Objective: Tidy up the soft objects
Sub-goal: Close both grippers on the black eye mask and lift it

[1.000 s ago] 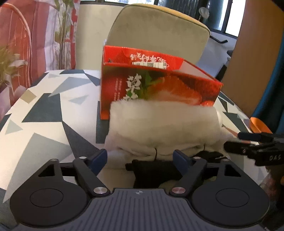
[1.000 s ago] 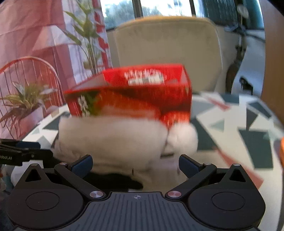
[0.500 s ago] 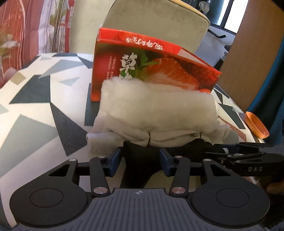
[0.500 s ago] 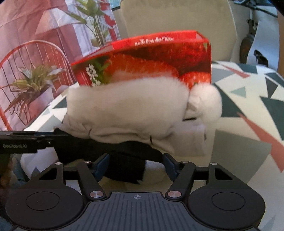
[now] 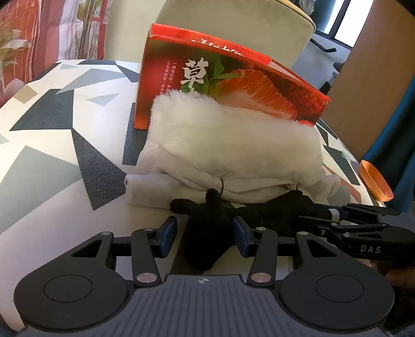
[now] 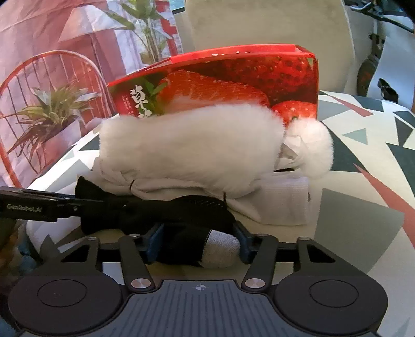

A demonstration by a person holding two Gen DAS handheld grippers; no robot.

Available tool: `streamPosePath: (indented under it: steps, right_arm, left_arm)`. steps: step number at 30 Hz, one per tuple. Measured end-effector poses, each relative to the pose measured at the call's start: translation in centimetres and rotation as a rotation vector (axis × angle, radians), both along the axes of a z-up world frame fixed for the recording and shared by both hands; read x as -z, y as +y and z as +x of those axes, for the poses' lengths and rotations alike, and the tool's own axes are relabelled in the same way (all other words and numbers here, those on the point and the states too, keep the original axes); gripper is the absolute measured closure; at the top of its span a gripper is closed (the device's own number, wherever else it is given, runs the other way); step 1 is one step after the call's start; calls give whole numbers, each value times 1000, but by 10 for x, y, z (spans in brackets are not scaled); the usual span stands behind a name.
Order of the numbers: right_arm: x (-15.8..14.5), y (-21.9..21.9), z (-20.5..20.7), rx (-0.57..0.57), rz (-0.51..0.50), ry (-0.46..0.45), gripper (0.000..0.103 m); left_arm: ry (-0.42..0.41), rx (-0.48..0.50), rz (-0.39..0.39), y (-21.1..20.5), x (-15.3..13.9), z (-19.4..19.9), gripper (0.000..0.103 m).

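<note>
both grippers have closed since a second ago: the left gripper (image 5: 205, 230) now clasps the black knitted glove's (image 5: 207, 233) end. the right gripper (image 6: 198, 242), lower now, pinches its grey cuff (image 6: 220, 248), the fluffy white santa hat (image 6: 189, 150) just beyond.

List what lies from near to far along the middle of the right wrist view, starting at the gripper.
right gripper → black glove with a grey cuff → folded white cloth → white fluffy hat → red strawberry box → beige chair back.
</note>
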State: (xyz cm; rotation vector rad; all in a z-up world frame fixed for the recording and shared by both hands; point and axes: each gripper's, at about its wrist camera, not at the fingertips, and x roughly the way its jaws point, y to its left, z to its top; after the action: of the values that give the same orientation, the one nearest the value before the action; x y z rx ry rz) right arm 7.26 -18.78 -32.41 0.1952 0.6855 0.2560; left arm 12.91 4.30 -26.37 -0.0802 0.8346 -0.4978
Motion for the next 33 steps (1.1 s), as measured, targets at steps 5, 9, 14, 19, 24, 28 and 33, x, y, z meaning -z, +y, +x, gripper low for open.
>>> streamPosePath:
  steps: [5,9,14,19,24,28,33]
  right_arm:
    - [-1,4,-2,-26,-5,6,66]
    - [-2,5,-3,-42,-3,8,72]
    - [-1,4,-2,-45,21,15,76]
    - [0,2,-2,-48,29,17,77]
    - [0,1,-2,-46,36,19,78]
    - [-1,1,-4,-46,38,17,80]
    - [-8,0,-9,-49,45,-17,82]
  left_arm:
    - [2,12,-14,0,0,-2,64]
    - [-3,24,-18,-1,0,-3,70]
    - [9,24,-41,2,3,-2,71]
    - [18,20,-56,3,4,-1,71]
    - [23,22,-69,5,3,-2,75]
    - [13,30,-66,5,1,-4,78]
    - [-23,34,-72,4,-7,-10,80]
